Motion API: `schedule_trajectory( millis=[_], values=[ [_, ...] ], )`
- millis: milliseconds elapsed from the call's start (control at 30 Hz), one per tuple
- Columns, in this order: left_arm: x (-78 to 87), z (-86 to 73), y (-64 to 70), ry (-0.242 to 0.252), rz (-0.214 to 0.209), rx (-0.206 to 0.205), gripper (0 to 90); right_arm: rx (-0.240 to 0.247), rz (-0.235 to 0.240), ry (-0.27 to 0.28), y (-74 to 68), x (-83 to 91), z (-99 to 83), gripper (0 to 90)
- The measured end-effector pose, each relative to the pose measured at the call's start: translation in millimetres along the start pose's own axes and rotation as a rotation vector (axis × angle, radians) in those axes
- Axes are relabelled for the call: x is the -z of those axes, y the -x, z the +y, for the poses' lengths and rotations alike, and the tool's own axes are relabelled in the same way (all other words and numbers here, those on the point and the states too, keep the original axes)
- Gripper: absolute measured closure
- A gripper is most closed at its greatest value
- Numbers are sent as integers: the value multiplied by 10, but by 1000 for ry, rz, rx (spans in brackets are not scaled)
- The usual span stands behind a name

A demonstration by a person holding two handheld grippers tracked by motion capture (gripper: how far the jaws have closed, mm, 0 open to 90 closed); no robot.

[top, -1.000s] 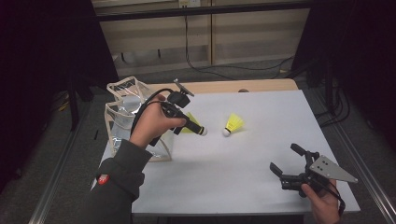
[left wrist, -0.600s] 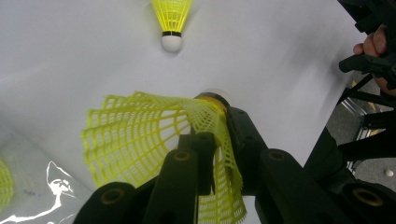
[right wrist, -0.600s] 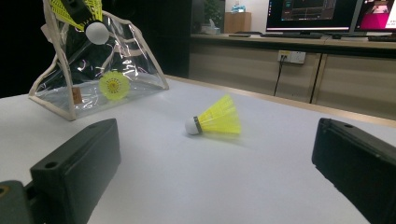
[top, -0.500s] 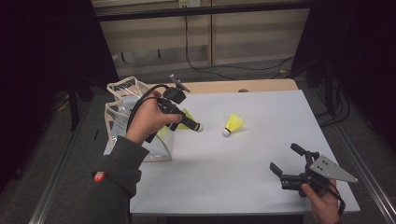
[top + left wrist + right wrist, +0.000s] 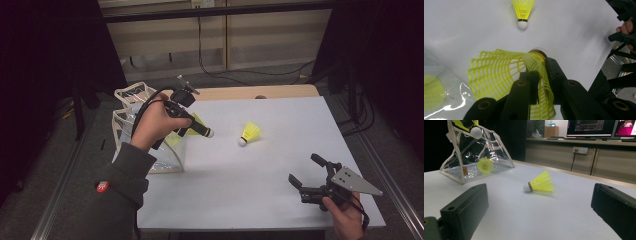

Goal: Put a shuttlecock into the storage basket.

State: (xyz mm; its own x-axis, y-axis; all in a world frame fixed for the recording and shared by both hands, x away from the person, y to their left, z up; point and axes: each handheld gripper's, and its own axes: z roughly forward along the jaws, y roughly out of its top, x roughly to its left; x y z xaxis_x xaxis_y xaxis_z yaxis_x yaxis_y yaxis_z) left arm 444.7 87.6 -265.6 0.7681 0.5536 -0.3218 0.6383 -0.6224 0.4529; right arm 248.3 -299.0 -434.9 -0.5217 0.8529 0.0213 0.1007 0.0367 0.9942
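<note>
Left tool (image 5: 192,127) clamps a yellow shuttlecock (image 5: 509,75) by its skirt, raised beside the clear bag (image 5: 150,150); right tool (image 5: 309,175) rests wide apart, holding nothing, near the worktop (image 5: 260,200) edge

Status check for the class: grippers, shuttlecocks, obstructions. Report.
Left gripper shut on shuttlecock, beside clear bag. Right gripper open, idle. Second shuttlecock lying on table. Nothing blocking.

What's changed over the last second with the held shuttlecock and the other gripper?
The left gripper, shut on a yellow plastic shuttlecock, has lifted slightly toward the clear plastic bag. The loose yellow shuttlecock on the white table and the open right gripper stayed put.
</note>
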Motion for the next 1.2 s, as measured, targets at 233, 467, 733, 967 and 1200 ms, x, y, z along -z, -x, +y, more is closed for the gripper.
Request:
schedule_trajectory(
  millis=[233, 467, 733, 967, 1200],
  values=[
    [53, 6, -51, -2, 23, 16, 819, 0, 1, 0, 2, 4, 3, 9],
    [81, -1, -82, 6, 36, 30, 819, 2, 0, 0, 4, 3, 2, 9],
    [127, 16, -111, 2, 46, 30, 820, 2, 1, 0, 5, 2, 3, 9],
    [163, 29, -127, 1, 50, 36, 819, 2, 2, 1, 3, 2, 5, 9],
    [208, 44, -137, 3, 64, 40, 819, 1, 1, 1, 1, 1, 4, 9]
  ],
)
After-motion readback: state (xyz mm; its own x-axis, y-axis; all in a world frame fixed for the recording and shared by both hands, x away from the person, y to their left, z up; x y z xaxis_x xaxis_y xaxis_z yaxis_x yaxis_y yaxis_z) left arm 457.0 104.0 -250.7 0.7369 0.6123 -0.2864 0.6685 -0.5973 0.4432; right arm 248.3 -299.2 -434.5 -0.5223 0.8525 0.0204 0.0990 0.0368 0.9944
